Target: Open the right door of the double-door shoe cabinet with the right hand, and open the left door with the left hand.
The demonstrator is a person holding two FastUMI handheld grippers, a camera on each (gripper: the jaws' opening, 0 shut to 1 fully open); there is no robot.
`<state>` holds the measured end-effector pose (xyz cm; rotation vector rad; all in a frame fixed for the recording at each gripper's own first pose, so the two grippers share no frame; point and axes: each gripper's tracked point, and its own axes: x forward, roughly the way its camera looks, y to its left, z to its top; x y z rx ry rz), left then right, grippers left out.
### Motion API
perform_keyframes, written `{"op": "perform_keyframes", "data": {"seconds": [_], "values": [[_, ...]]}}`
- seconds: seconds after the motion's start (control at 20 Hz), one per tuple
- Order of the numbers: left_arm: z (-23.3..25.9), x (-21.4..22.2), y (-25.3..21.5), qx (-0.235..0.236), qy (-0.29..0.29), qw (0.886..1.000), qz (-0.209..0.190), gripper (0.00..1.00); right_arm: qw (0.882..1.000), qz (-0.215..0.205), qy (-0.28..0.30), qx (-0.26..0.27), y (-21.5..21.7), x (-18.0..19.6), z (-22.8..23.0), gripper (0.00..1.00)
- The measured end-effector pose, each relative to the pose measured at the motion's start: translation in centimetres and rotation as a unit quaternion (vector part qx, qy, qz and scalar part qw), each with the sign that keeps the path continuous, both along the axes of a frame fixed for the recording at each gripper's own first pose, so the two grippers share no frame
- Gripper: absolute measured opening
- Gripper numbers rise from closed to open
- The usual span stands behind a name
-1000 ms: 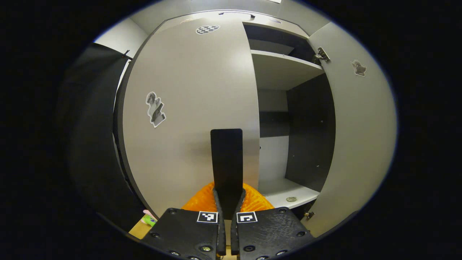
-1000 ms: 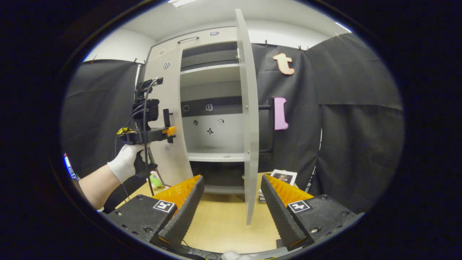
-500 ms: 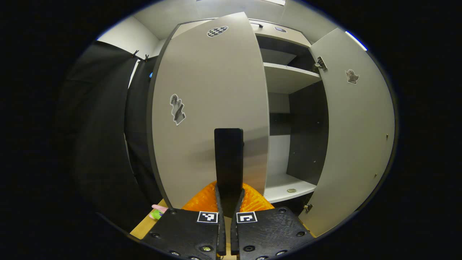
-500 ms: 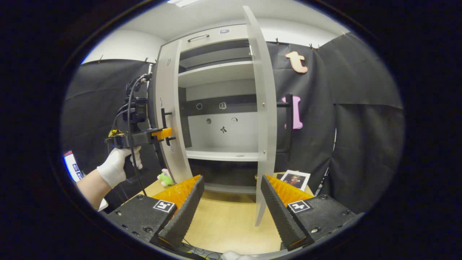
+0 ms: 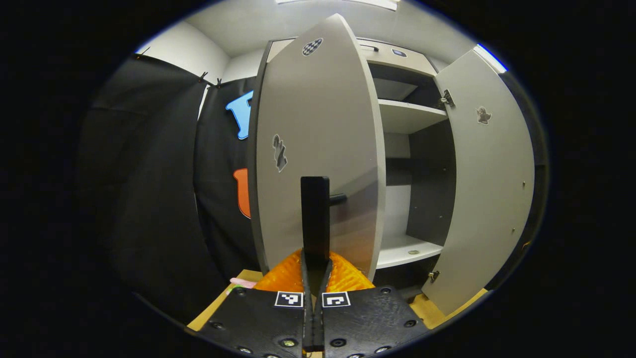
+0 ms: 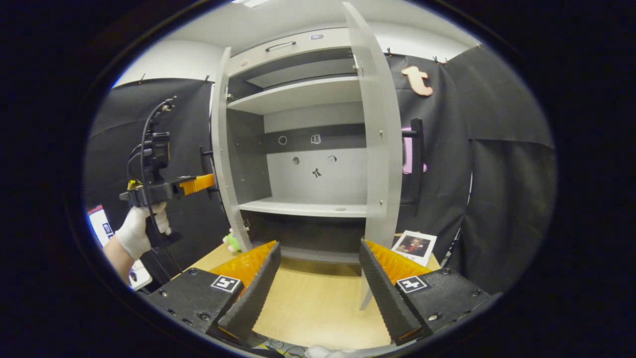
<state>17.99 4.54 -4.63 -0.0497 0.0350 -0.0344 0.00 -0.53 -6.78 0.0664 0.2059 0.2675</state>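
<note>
The shoe cabinet (image 6: 308, 164) is standing ahead of both grippers with both doors swung out. The left door (image 5: 318, 144) is facing the left gripper (image 5: 315, 258), which is clamping its handle (image 5: 315, 214). The right door (image 6: 377, 139) is hanging just beyond the right gripper (image 6: 318, 278), whose fingers are spread wide, gripping nothing.

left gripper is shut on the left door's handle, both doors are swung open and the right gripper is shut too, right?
Not quite: the right gripper is open, its fingers spread apart and holding nothing, as the right gripper view shows. The left gripper is shut on the left door's handle, and the left door and right door are open.
</note>
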Motion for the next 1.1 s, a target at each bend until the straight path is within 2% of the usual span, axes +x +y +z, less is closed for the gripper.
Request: {"op": "perform_keyframes", "data": {"seconds": [0.9,0.95,1.0,1.1], "values": [[-1.5,-3.3,12.3,0.019,-0.004,0.998,0.067,0.00,0.998,0.054,0.001,-0.014,7.6,0.1,-0.1,0.99],[-1.6,-3.3,12.9,0.011,-0.003,0.998,0.064,0.08,0.998,0.056,0.001,-0.014,7.8,0.0,-0.2,0.99],[-1.7,-3.2,13.2,0.004,-0.005,0.998,0.060,0.00,0.998,0.056,0.001,-0.015,8.0,-0.1,-0.1,0.99],[-1.7,-3.0,14.0,0.010,-0.009,0.998,0.053,0.00,0.998,0.056,0.002,-0.017,8.4,-0.2,-0.2,0.99]]}}
